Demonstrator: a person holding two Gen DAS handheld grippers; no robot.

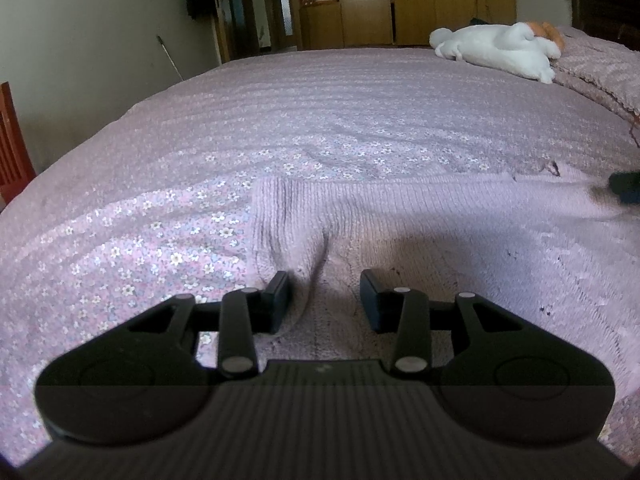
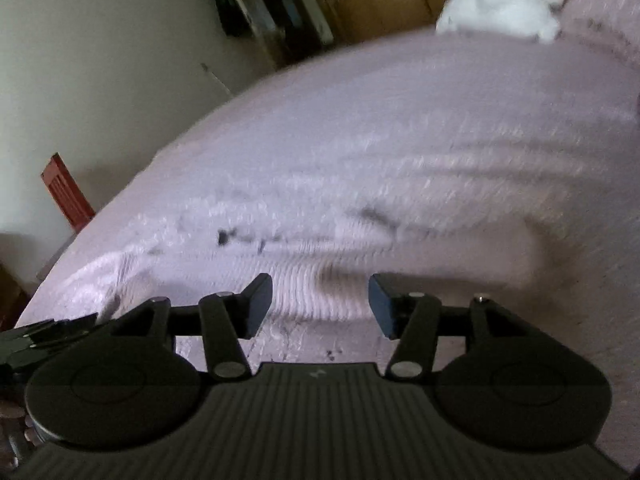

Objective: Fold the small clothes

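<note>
On the bed [image 1: 360, 92], near edge, I see the pink knit garment [image 1: 400, 216] lying flat on the floral bedspread [image 1: 140, 248], spread mostly to the centre and right of the left wrist view. Knit has a raised crease running up from between the left tool [image 1: 325, 300] fingers. Left tool is wide open, nothing gripped; left finger [image 1: 280, 300] sits over the garment's left edge, right finger over the knit itself. Can't tell if the pads actually touch the fabric or hang just above it. Dark blurred shape at the far right edge of that view, on the knit, can't identify it.

Right wrist view is tilted and motion-blurred. Right tool [image 2: 320, 304] also wide open, nothing between the fingers; the ribbed pink knit [image 2: 320, 280] is directly under and ahead of them. Small dark specks on the knit, detail lost to blur. Dark object at the lower left edge of that view, can't make it out.

White plush toy [image 1: 496, 50] with an orange patch lies at the far right of the bed, well apart from the garment. Red chair [image 1: 10, 144] stands beside the bed on the left; wooden wardrobe [image 1: 440, 0] against the back wall
</note>
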